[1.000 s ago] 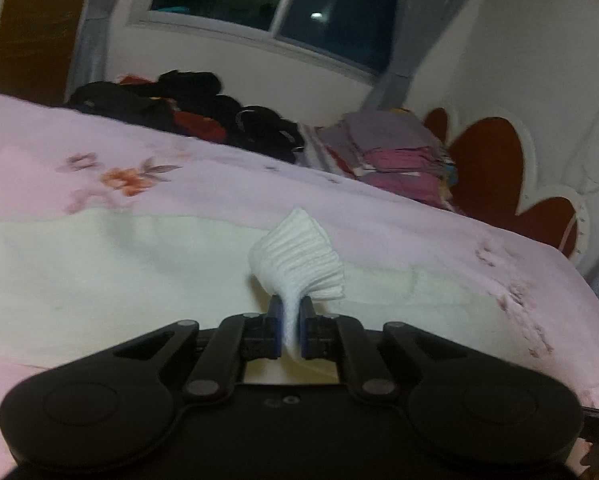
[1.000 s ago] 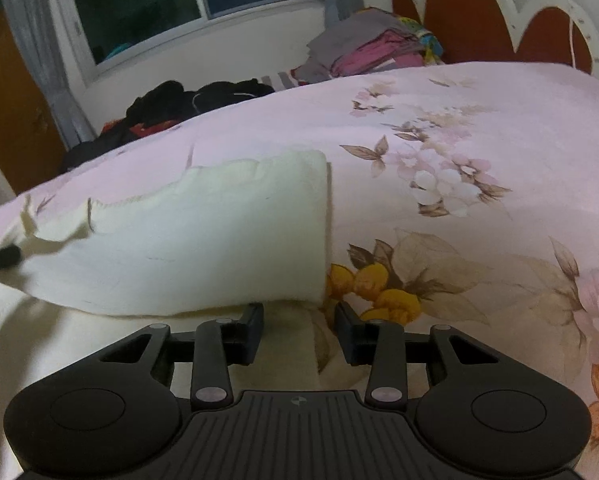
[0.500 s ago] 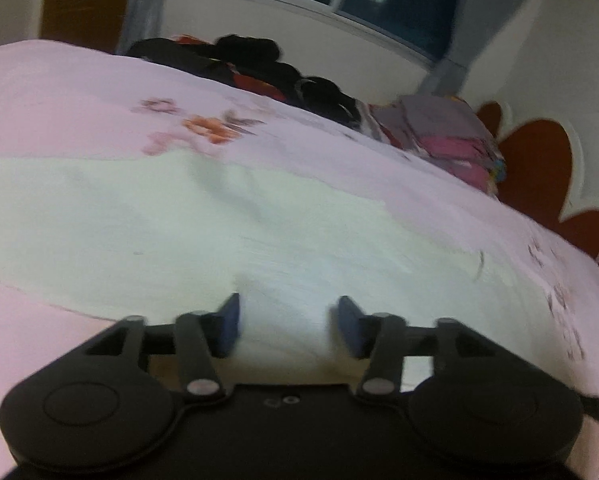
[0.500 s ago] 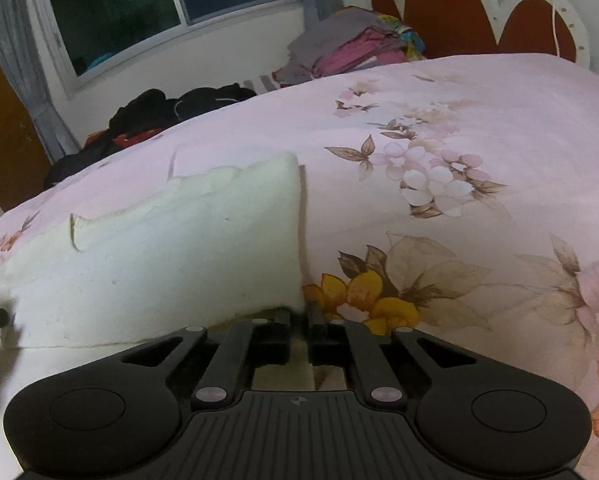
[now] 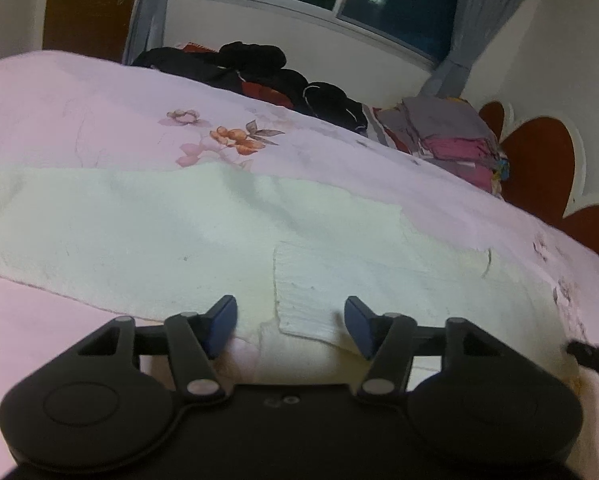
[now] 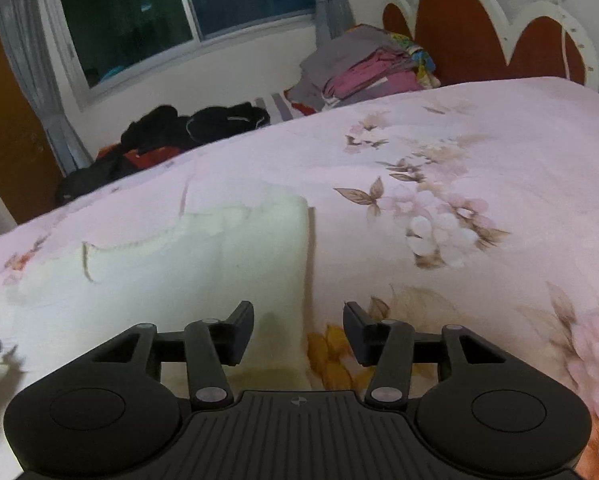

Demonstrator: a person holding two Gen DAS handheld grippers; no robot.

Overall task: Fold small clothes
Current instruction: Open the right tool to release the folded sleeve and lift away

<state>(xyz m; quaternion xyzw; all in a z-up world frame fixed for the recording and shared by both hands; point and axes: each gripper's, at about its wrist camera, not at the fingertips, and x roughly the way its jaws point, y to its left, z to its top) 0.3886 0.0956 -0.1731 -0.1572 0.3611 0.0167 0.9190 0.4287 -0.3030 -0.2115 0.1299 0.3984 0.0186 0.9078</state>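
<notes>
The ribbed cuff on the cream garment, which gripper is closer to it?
Left. The left gripper hangs open right over the ribbed cuff; the right gripper, jaws just opened and empty, straddles the cream garment at its folded side edge.

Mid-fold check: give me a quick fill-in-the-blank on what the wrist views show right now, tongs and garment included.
1. The cream garment lies on a floral ____ bedspread.
2. Both the left tongs and the right tongs stand ____, gripping nothing.
3. Beside the red headboard sits a stack of ____ clothes.
4. The dark clothes heap lies below the ____.

Missing words: pink; open; folded; window
</notes>
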